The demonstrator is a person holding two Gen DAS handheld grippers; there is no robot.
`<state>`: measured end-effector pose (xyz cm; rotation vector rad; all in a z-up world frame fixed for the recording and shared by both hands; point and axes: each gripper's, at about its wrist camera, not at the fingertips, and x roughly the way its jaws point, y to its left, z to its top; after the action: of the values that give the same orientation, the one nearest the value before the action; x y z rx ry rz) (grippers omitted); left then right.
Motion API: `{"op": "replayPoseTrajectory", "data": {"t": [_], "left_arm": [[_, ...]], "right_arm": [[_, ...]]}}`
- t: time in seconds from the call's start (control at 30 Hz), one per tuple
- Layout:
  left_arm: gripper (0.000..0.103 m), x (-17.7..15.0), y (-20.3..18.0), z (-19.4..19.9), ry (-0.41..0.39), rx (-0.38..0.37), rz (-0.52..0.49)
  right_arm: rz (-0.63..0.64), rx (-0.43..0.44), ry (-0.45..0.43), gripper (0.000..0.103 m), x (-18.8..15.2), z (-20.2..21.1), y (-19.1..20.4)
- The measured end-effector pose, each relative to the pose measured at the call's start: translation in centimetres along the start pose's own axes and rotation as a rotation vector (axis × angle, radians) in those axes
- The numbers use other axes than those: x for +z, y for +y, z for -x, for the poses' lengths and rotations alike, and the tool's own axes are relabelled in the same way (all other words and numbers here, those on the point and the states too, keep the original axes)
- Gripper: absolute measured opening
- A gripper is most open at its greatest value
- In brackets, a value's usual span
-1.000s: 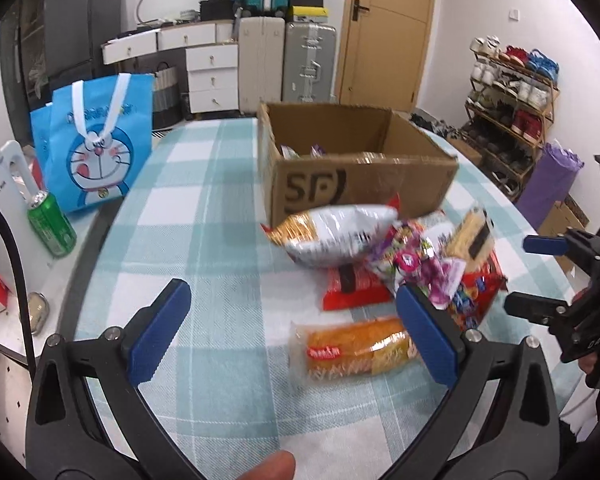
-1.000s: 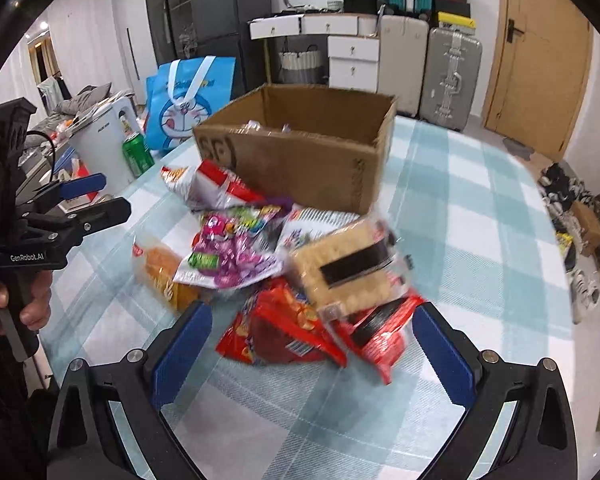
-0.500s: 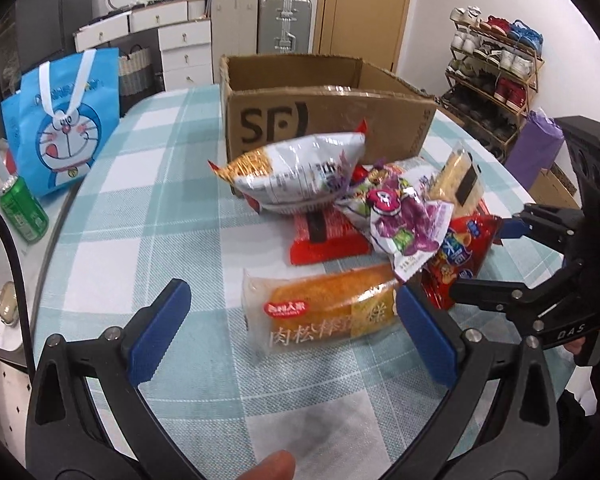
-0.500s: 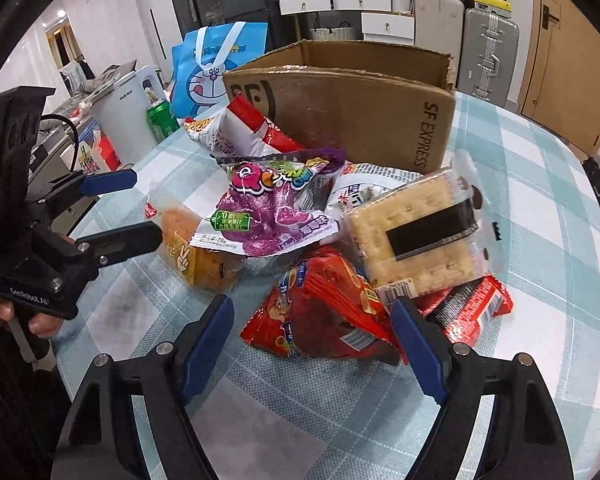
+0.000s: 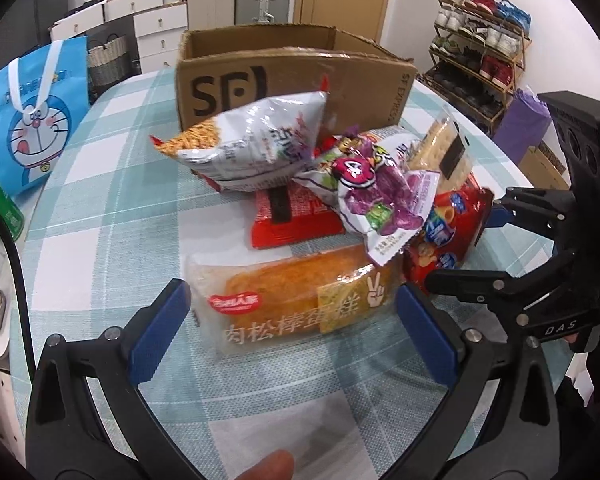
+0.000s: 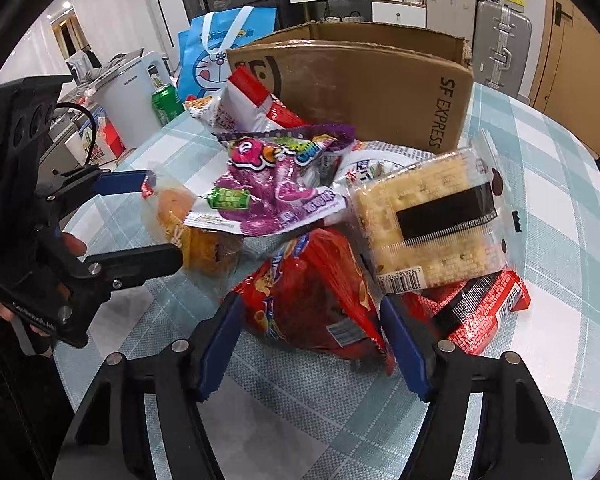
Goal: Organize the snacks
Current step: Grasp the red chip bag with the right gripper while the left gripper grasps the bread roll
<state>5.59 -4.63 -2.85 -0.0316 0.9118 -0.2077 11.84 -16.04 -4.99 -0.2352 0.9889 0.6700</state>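
Snack pile sits on the teal-and-white checked tabletop [image 5: 100, 208] right in front of the open brown cardboard box [image 5: 300, 76] marked SF. Left gripper [image 5: 292, 320] is spread wide, its blue pads flanking the clear-wrapped orange meat-floss cake [image 5: 296, 300] — the pack lies between them on the tabletop, with the pads at its ends; no squeeze visible. Right gripper [image 6: 312, 344] is closing, jaws about half open, around the red crinkly chip bag [image 6: 316, 300]; the bag is between the pads, the right pad at its edge, firm contact cannot be told. A purple candy bag [image 6: 272, 192] lies on top of the heap, overlapping the cake's end and the red bag. A clear pack of pale crackers with a black label [image 6: 432, 224] leans tilted on a flat red-and-black packet [image 6: 480, 312]. A white-and-red noodle-snack bag [image 5: 256, 144] props against the box front. Beyond the tabletop's left edge — a blue cartoon-cat tote bag [image 5: 32, 112] and a green drink can [image 6: 166, 104].
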Motion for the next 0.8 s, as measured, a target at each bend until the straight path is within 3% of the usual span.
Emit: {"op": "replayPoseTrajectory", "data": {"t": [0.17, 0.3, 0.53, 0.8], "left_arm": [[0.102, 0.5, -0.6, -1.0, 0.020, 0.027, -0.027], [0.102, 0.9, -0.2, -1.7, 0.043, -0.001, -0.005], [0.102, 1.0, 1.0, -3.1, 0.074, -0.062, 0.069], [0.085, 1.5, 1.5, -2.6, 0.052, -0.091, 0.063]], "right_arm": [[-0.030, 0.035, 0.000, 0.072, -0.1, -0.4, -0.8], [-0.028, 0.049, -0.004, 0.072, 0.1, -0.4, -0.9], [-0.023, 0.058, -0.025, 0.053, -0.2, 0.0, -0.9], [-0.013, 0.061, -0.053, 0.045, -1.4, 1.8, -0.5]]}}
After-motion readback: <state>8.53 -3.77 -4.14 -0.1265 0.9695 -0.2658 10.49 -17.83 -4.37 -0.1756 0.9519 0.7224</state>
